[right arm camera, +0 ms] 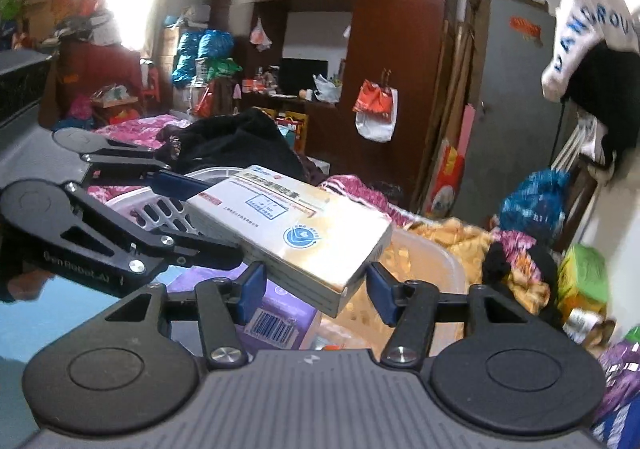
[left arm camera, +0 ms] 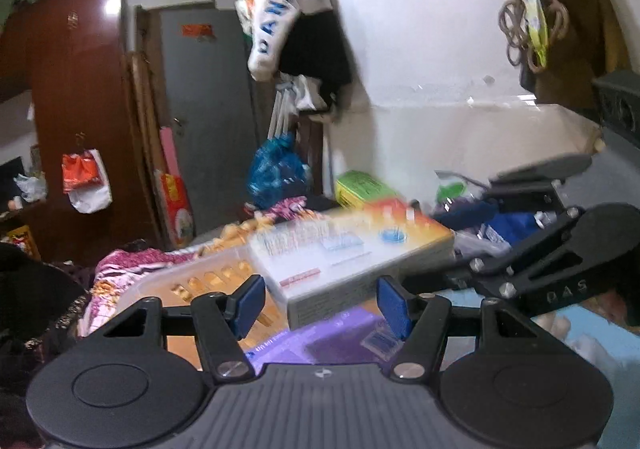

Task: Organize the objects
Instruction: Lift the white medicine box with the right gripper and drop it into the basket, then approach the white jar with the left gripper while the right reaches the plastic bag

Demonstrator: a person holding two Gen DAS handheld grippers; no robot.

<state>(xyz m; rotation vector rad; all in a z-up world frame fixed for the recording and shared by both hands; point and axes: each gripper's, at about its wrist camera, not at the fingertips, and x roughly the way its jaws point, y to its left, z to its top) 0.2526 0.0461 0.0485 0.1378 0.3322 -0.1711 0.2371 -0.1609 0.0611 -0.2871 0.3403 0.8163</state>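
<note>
A flat white and gold medicine box (left arm camera: 352,249) hangs in the air above the clutter. My left gripper (left arm camera: 320,303) is shut on one end of it, with a blue pad on each side. In the right wrist view the same box (right arm camera: 304,225) shows a corner between the fingers of my right gripper (right arm camera: 316,287), which stands open with its pads just off the cardboard. The left gripper (right arm camera: 208,217) comes in from the left there, one finger above the box and one below. The right gripper (left arm camera: 472,225) shows at the right of the left wrist view.
Under the box lie a purple box (right arm camera: 276,313) and a clear plastic bin (right arm camera: 432,261). A white slotted basket (right arm camera: 160,209) sits behind, beside dark clothes and pink floral bedding (right arm camera: 356,185). A green box (left arm camera: 360,185) and a blue bag (left arm camera: 276,169) stand by the wall.
</note>
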